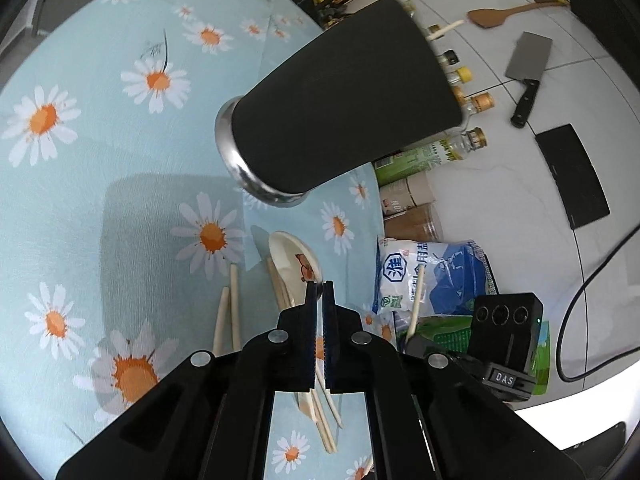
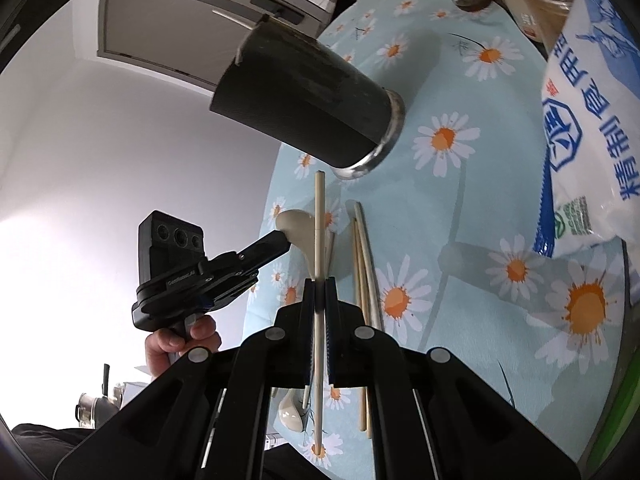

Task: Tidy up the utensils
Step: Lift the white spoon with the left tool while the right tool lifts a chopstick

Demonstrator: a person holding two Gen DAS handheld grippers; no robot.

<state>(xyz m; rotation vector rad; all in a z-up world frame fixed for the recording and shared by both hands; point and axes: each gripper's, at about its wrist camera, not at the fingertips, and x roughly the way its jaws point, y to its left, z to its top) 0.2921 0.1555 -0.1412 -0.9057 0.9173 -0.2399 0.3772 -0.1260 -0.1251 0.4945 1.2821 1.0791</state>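
A black utensil holder [image 1: 344, 100] with a steel base stands on the daisy tablecloth [image 1: 80, 200]; it also shows in the right wrist view [image 2: 304, 100]. My left gripper [image 1: 319, 286] is shut on the handle of a white ceramic spoon [image 1: 294, 268], held above the cloth; the right wrist view shows that gripper [image 2: 282, 242] pinching the spoon [image 2: 298, 232]. My right gripper [image 2: 319, 284] is shut on a wooden chopstick [image 2: 319, 216] that points toward the holder. Several loose chopsticks [image 1: 228, 312] lie on the cloth, also in the right wrist view [image 2: 364, 264].
A salt bag [image 1: 432, 276] lies at the table's right edge, also in the right wrist view [image 2: 592, 100]. Bottles and jars [image 1: 420, 160] stand behind the holder. A cleaver [image 1: 526, 72] and a wooden spatula [image 1: 504, 16] lie beyond. A second spoon [image 2: 294, 412] lies low.
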